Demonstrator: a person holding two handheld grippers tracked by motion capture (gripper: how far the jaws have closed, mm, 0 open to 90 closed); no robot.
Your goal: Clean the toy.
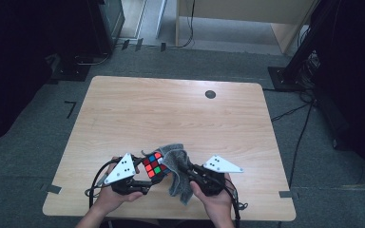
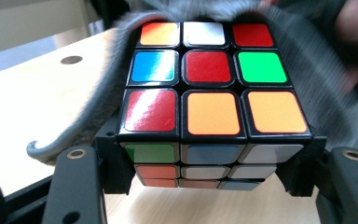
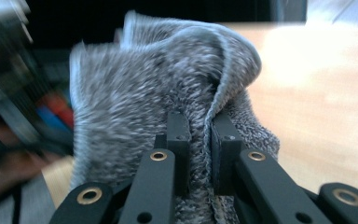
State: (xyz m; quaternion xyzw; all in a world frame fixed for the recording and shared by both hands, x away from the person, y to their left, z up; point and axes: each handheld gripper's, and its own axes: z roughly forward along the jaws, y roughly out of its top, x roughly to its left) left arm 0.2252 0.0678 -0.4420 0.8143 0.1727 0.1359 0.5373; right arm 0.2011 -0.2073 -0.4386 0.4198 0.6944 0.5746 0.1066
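Grey knitted cloth (image 3: 168, 93) bunches over the far side of a Rubik's cube (image 2: 212, 93) near the front edge of the wooden table (image 1: 171, 109), between the person's two hands. The left gripper (image 1: 145, 178) has its jaws clamped on the cube's two sides — the cube sits raised off the tabletop, its red-centred face turned up. The right gripper (image 3: 200, 140) has its jaws pinched tight on a fold of the cloth — the fabric drapes against the cube and hangs down toward the table beside it.
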